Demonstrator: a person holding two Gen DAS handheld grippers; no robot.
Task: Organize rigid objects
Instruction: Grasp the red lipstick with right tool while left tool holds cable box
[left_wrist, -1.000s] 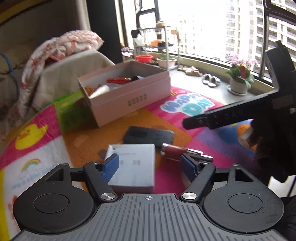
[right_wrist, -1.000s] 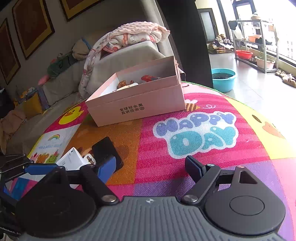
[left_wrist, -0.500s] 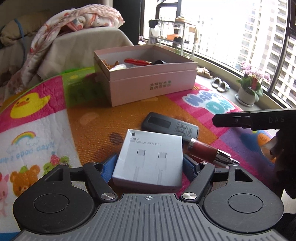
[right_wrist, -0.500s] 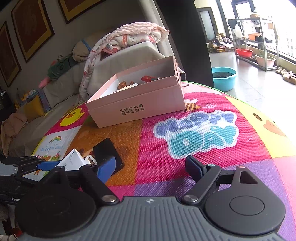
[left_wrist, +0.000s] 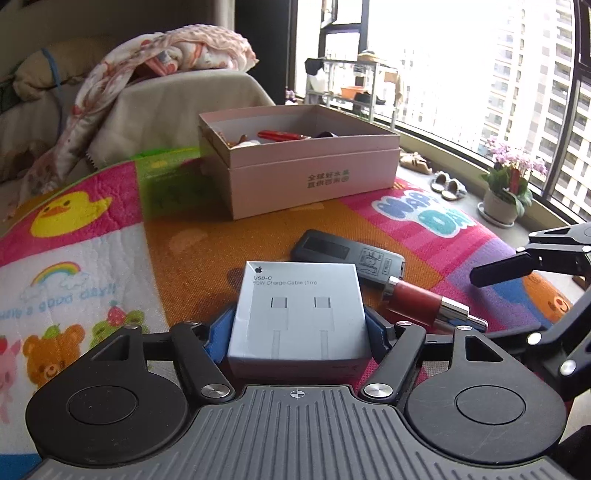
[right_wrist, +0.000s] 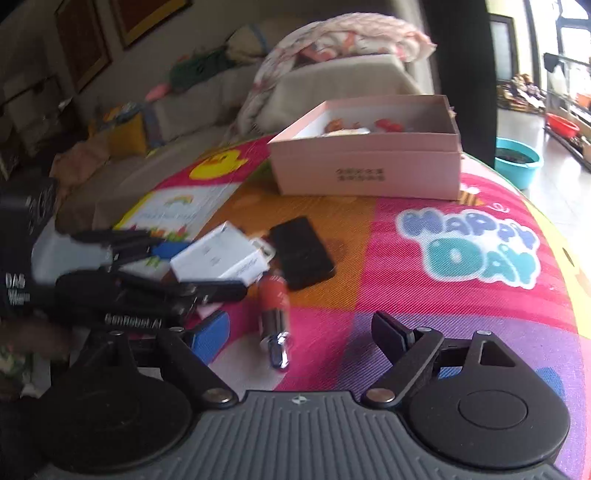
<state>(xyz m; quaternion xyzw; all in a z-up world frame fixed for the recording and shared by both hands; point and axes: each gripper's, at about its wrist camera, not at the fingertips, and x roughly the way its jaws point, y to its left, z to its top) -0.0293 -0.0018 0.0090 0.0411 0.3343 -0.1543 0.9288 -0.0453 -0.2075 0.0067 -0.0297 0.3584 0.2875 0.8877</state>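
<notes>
White cardboard catches the eye first: a small flat white carton printed "USB-C Charge Cable" (left_wrist: 299, 314) lies on the bright quilted play mat (left_wrist: 85, 236), and the left gripper (left_wrist: 297, 328) has it between its blue-padded fingers (left_wrist: 221, 328). The jaws are closing around it, the pads right at the carton's two sides; whether they already press on it I cannot tell. The carton lies flat, its printed face up.

Just beyond it, touching or nearly touching its far corner, lies a dark grey remote-like device with a small screen (left_wrist: 347, 253). To the right of the carton is a red cylinder with a shiny silver metal end (left_wrist: 432, 306), lying on its side on the pink and orange patches, close beside the gripper's right finger.

Farther back on the mat stands an open pale pink cardboard box with printed characters on its front (left_wrist: 314, 177). Inside it I can make out something long and red and a few small items, too small to name.

The right gripper (right_wrist: 299, 332) hangs low over the mat with its jaws spread wide and nothing between them; the red cylinder (right_wrist: 273, 306) lies just ahead of the gap, silver end toward it. From that side the left gripper (right_wrist: 195, 266) comes in from the left, blurred, with the white carton (right_wrist: 221, 258) at its tips and the dark device (right_wrist: 301, 253) just beside.
</notes>
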